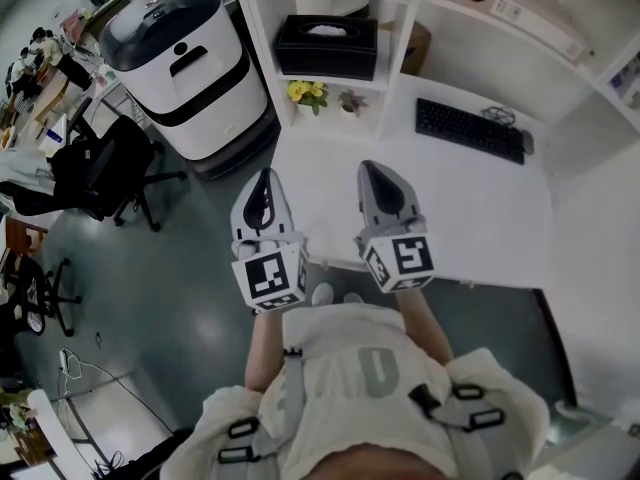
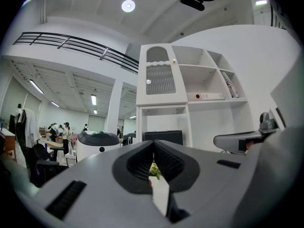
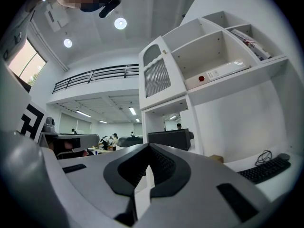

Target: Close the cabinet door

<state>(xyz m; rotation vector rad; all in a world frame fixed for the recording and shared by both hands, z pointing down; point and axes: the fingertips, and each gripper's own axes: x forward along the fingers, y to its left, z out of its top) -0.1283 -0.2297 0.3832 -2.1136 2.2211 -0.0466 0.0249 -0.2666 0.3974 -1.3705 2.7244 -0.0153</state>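
Note:
The white cabinet door (image 2: 159, 77), ribbed with an arched top panel, sits high on the left of a white shelf unit and looks flush with its front. It shows again in the right gripper view as the cabinet door (image 3: 154, 75). Both grippers are held level over the white desk (image 1: 480, 208), well short of the door and below it. My left gripper (image 1: 265, 175) (image 2: 153, 144) has its jaws together with nothing between them. My right gripper (image 1: 372, 166) (image 3: 148, 147) is shut too and empty.
Below the door, open shelves hold a black tissue box (image 1: 326, 46) and yellow flowers (image 1: 307, 92). A black keyboard (image 1: 470, 128) lies on the desk to the right. A white and black machine (image 1: 185, 58) and an office chair (image 1: 100, 173) stand to the left.

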